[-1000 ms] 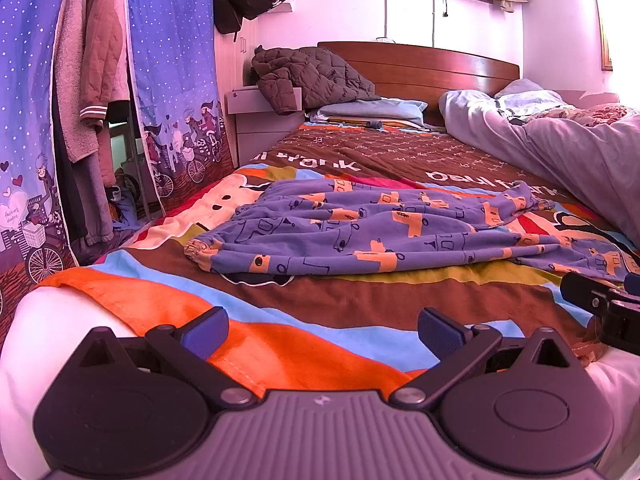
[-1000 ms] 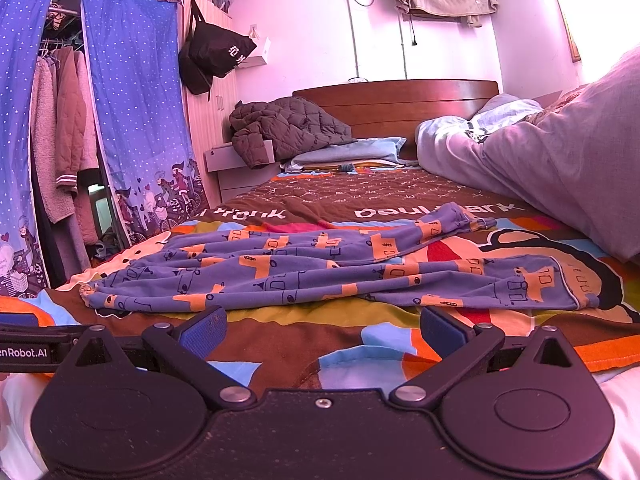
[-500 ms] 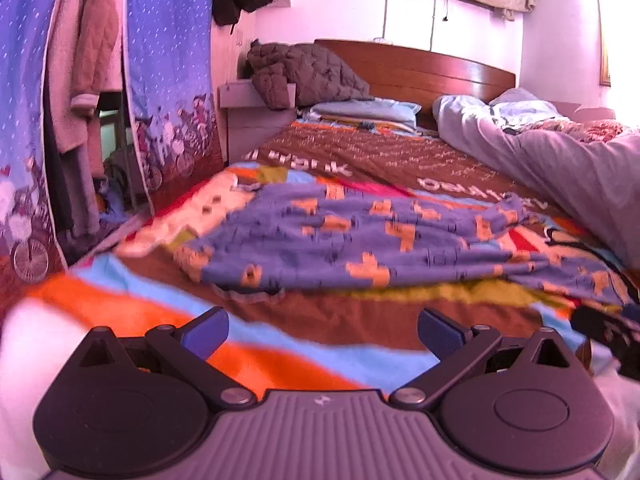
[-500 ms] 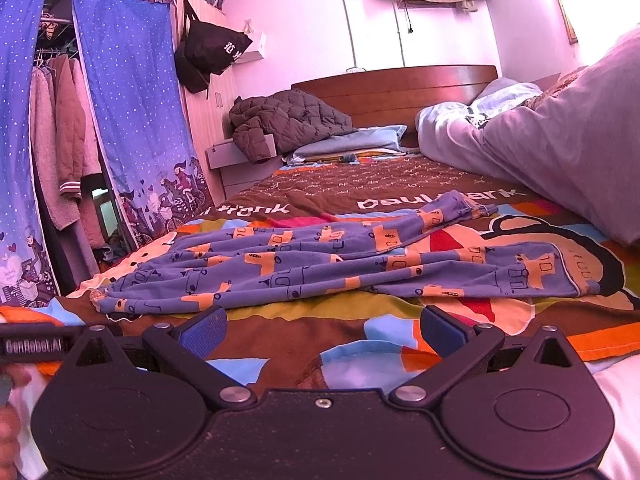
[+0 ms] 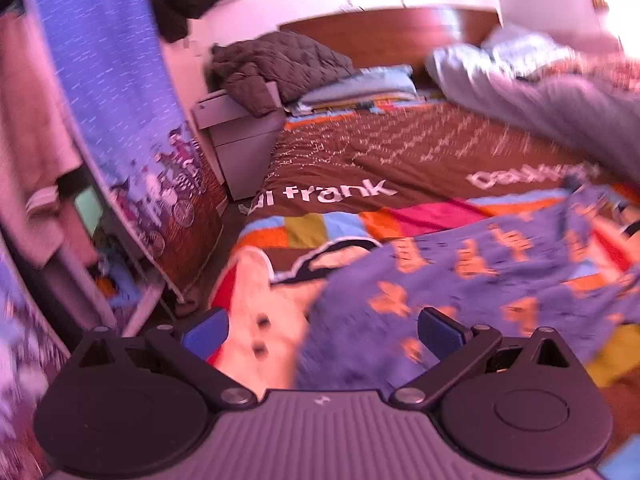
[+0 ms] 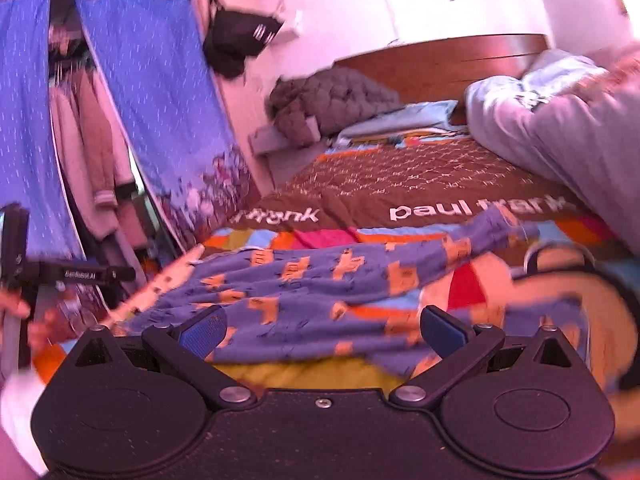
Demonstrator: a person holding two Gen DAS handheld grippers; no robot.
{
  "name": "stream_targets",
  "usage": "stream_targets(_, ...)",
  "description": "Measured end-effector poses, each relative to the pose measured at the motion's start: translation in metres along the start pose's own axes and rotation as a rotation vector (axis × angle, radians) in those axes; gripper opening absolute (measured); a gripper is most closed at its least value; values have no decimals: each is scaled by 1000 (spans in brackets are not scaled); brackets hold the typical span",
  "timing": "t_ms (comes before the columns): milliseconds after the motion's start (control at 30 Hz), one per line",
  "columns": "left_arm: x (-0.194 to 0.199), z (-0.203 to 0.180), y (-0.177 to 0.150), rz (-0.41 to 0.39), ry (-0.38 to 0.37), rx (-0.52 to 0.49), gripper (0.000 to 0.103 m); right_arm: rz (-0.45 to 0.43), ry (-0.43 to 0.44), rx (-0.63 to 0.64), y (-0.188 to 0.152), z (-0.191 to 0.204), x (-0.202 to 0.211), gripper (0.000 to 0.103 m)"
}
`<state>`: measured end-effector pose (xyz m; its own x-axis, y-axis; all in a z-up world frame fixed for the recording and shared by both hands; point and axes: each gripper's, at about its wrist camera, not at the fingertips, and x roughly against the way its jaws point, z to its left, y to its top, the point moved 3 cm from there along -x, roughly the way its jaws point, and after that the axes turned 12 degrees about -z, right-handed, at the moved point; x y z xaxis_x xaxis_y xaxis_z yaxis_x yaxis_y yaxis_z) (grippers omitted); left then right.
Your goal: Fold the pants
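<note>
Purple pants (image 5: pixel 460 280) with orange figures lie spread flat across the colourful bedspread, waist end to the left, legs running right. They also show in the right wrist view (image 6: pixel 312 292). My left gripper (image 5: pixel 324 330) is open and empty, above the waist end of the pants. My right gripper (image 6: pixel 324 328) is open and empty, above the near edge of the pants around mid-length. The left gripper's body (image 6: pixel 60 274) shows at the left edge of the right wrist view. Both views are blurred.
The bed (image 5: pixel 400 152) has a wooden headboard (image 6: pixel 440 60), a grey duvet (image 6: pixel 560 132) heaped along the right, and a dark quilted jacket (image 5: pixel 280 64) on a bedside cabinet (image 5: pixel 240 136). A blue curtain (image 5: pixel 112 92) and hanging clothes stand left of the bed.
Both grippers have moved forward and upward over the bed, now tilted down over the pants. The left one swung towards the waist end. Both stay open.
</note>
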<state>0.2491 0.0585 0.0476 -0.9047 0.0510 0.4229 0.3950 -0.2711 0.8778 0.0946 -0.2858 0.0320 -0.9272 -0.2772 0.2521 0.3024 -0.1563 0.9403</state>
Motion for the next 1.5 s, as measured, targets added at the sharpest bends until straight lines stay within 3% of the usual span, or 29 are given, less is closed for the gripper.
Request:
stream_targets(100,-57,12,15,39,-77,14,103,55,15,118,31,-7,-54,102)
stream_targets(233,-120,32,19,32,-147,169,102,174,85,265,51,-5,-154,102)
stream_targets(300,-145,36,15,58,-204,202,94,270,99,335,52,0,-214,102)
stream_targets(433,-185,26,8,136,-387,127,84,447,174,490,41,14,-307,90)
stream_targets(533,-208,22,-4,230,-421,84,75,534,212,563,22,16,-349,79)
stream_targets(600,-222,20,-10,295,-399,65,40,577,210,598,10,14,-368,63)
stream_targets(700,-228,16,-15,342,-394,34,23,609,224,576,2,8,-387,43)
stream_targets(733,-226,16,-14,346,-424,41,7,618,233,559,-1,6,-390,42)
stream_targets(800,-221,17,-13,356,-449,78,0,629,237,529,-5,3,-394,33)
stream_targets(833,-215,17,-13,356,-441,87,0,629,240,519,-8,3,-394,30)
stream_targets(900,-210,10,-9,351,-426,71,0,615,244,530,-10,9,-389,6)
stream_targets(1000,-192,8,-4,307,-413,53,0,599,221,583,-12,17,-380,0)
stream_targets(1100,-181,11,7,267,-382,52,0,568,202,619,-10,24,-371,0)
stream_targets(1200,-176,15,20,245,-291,45,0,525,173,625,-3,28,-365,0)
stream_targets(1367,-163,25,41,129,-182,107,0,410,133,613,14,37,-354,0)
stream_targets(1500,-168,20,52,58,-26,52,0,310,107,666,26,50,-357,0)
